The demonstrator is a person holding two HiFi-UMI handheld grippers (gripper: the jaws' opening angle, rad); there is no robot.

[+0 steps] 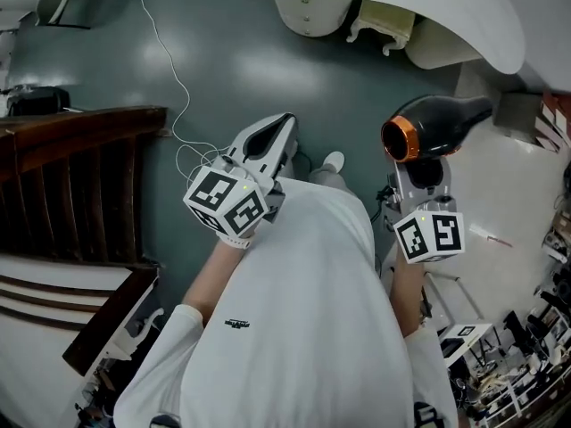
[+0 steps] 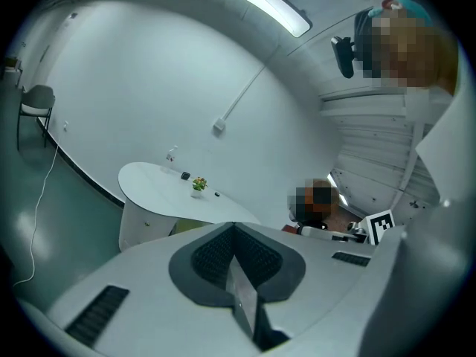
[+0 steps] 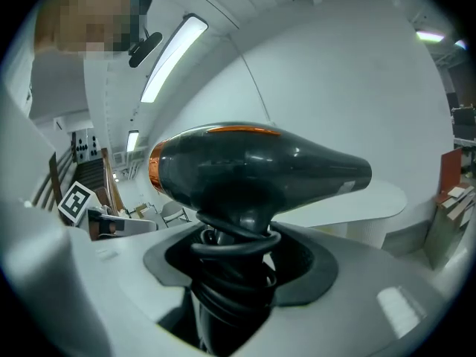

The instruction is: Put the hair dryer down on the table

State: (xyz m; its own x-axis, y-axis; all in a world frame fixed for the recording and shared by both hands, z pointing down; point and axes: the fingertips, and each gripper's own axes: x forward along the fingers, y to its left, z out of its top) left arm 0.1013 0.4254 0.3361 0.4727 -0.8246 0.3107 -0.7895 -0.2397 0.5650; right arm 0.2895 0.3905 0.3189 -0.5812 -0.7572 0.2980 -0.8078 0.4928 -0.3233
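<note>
- Hair dryer point(image 1: 439, 125), black with an orange ring at its left end, is held in the air with its body lying level and its handle pointing down.
- The right gripper point(image 1: 420, 175) is clamped on that handle; in the right gripper view the right gripper point(image 3: 234, 268) has both pads pressed against the handle, and the hair dryer point(image 3: 256, 166) fills the middle of the picture.
- A black cord point(image 3: 235, 238) is wound in loops round the handle, just above the jaws.
- The dryer hangs at the left edge of a white table point(image 1: 513, 194) on the right of the scene and does not rest on it.
- The left gripper point(image 1: 273, 137) is held to the left, well apart from the dryer, over the grey-green floor point(image 1: 232, 52).
- In the left gripper view the left gripper point(image 2: 235, 233) has its pads pressed together with nothing between them.
- An oval table point(image 1: 401, 3) stands at the far side; the left gripper view shows a small potted plant point(image 2: 198, 185) on it.
- Dark wooden slats point(image 1: 80, 181) stand at the left, and a thin white cable point(image 1: 169, 69) trails over the floor.
</note>
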